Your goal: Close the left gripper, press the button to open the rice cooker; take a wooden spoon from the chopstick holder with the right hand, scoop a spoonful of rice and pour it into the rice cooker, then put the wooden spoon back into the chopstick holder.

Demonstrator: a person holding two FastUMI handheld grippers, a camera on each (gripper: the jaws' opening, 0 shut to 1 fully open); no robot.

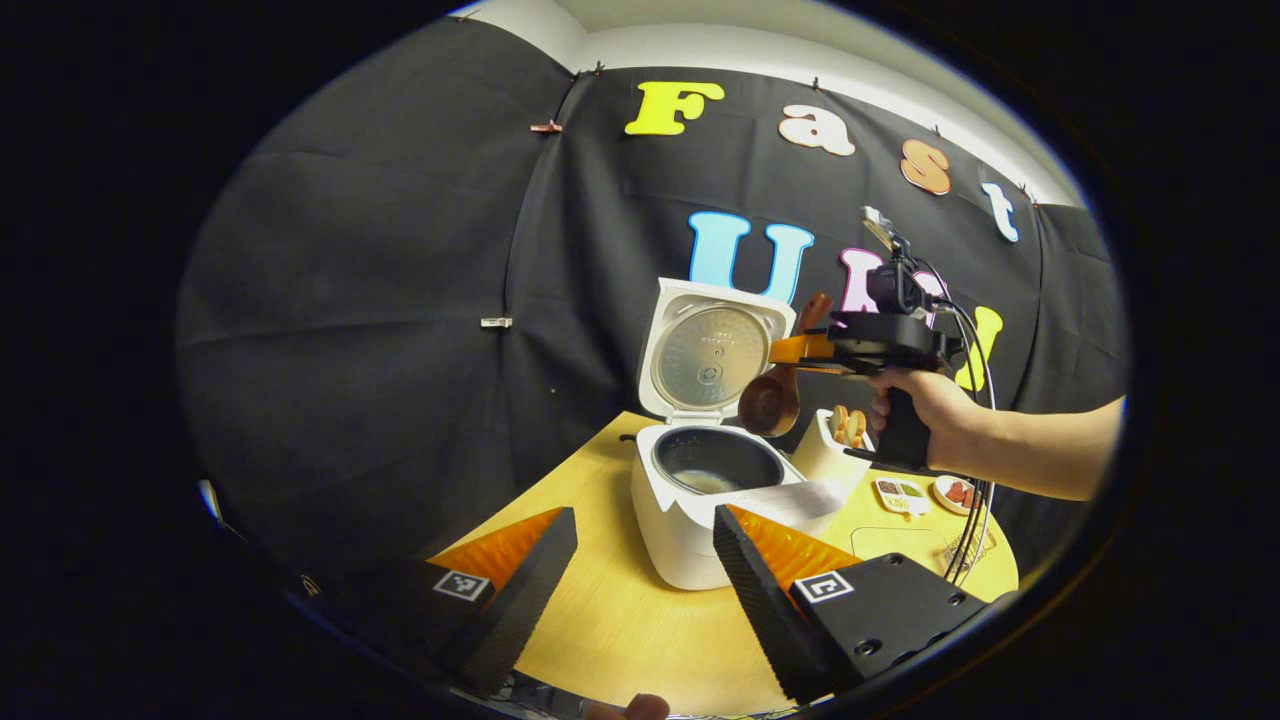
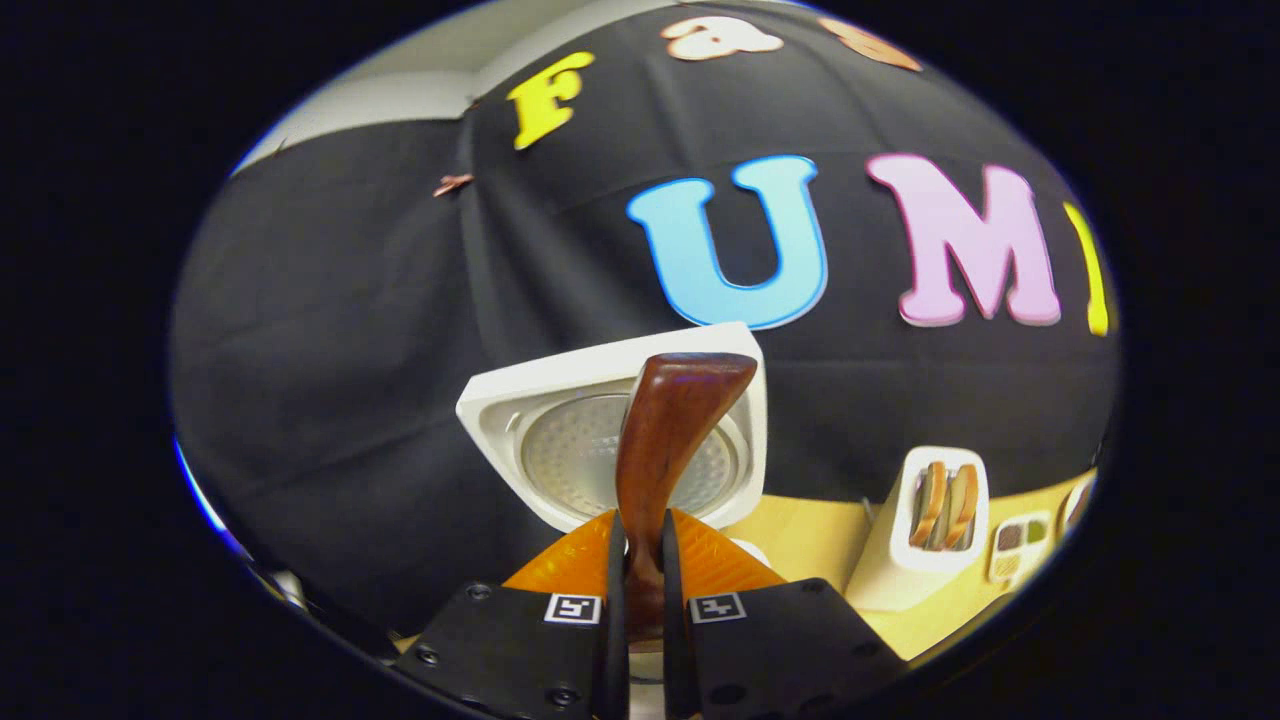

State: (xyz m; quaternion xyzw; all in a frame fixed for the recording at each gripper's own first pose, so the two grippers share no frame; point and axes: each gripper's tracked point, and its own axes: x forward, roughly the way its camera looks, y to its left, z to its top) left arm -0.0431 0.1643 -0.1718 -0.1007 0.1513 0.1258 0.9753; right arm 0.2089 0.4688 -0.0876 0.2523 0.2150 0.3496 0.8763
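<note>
The white rice cooker [image 1: 700, 520] stands on the wooden table with its lid [image 1: 710, 355] raised; a little rice lies in the dark inner pot [image 1: 715, 462]. My left gripper [image 1: 640, 560] is open, low in front of the cooker, holding nothing. In the left gripper view my right gripper [image 1: 800, 350], held by a hand, hovers above and right of the pot, shut on the wooden spoon [image 1: 772, 398], bowl hanging down. The right gripper view has the spoon handle [image 2: 665, 440] rising between that gripper's [image 2: 640, 570] closed fingers, the lid [image 2: 560, 450] behind. The white chopstick holder [image 2: 925, 540] stands right of the cooker.
Small dishes [image 1: 900, 492] with food sit on the table [image 1: 620, 620] to the right of the chopstick holder [image 1: 835, 445]. A cable hangs from the right gripper toward a wire rack [image 1: 965, 550]. Black cloth walls close the back and left.
</note>
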